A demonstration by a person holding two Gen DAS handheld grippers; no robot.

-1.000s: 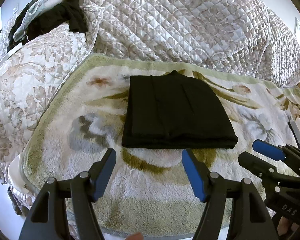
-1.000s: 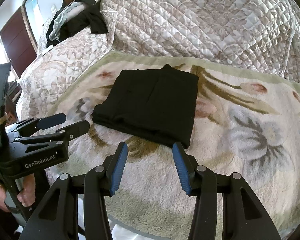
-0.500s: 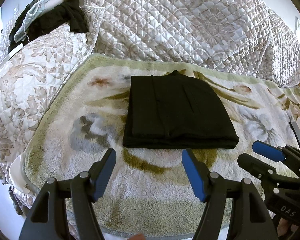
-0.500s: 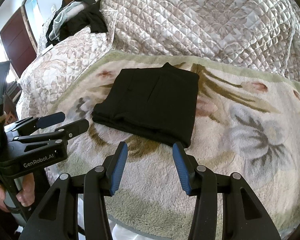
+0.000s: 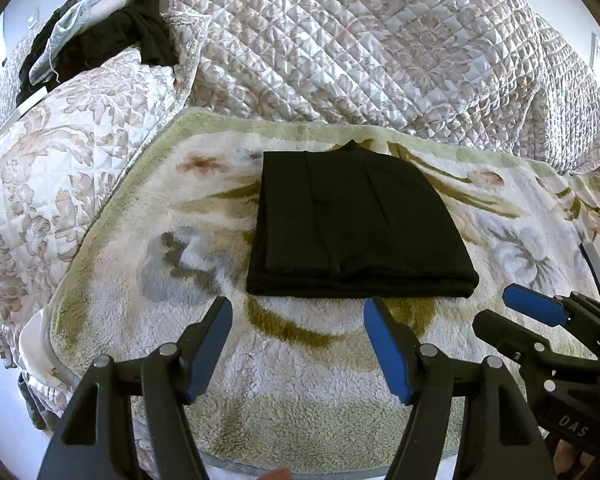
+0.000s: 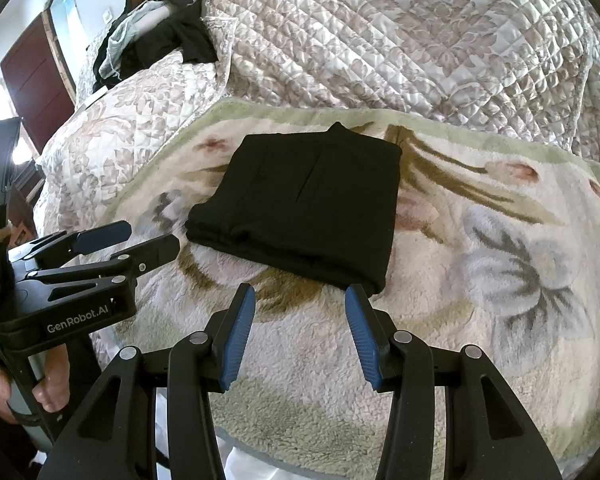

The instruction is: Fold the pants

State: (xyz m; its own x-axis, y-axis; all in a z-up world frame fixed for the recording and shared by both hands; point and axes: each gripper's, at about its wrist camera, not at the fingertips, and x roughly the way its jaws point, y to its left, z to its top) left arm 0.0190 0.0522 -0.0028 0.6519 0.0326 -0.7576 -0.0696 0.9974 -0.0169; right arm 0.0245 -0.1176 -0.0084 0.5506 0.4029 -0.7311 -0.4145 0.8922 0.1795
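Observation:
The black pants (image 5: pixel 352 224) lie folded into a flat rectangle on a fluffy floral blanket (image 5: pixel 300 360); they also show in the right wrist view (image 6: pixel 304 208). My left gripper (image 5: pixel 298 312) is open and empty, just short of the pants' near edge. My right gripper (image 6: pixel 300 296) is open and empty, near the pants' front right corner. Each gripper shows in the other's view: the right one (image 5: pixel 504 312) at the right, the left one (image 6: pixel 148 240) at the left. Neither touches the pants.
A quilted floral bedspread (image 5: pixel 380 48) is heaped behind the blanket. A pile of dark and pale clothes (image 5: pixel 100 40) lies at the back left. A dark wooden door (image 6: pixel 36 80) stands at the far left. The blanket's front edge (image 5: pixel 300 468) is close below the grippers.
Almost nothing has changed. Both grippers stay open and hold their place in front of the folded pants, with only a slight drift of view.

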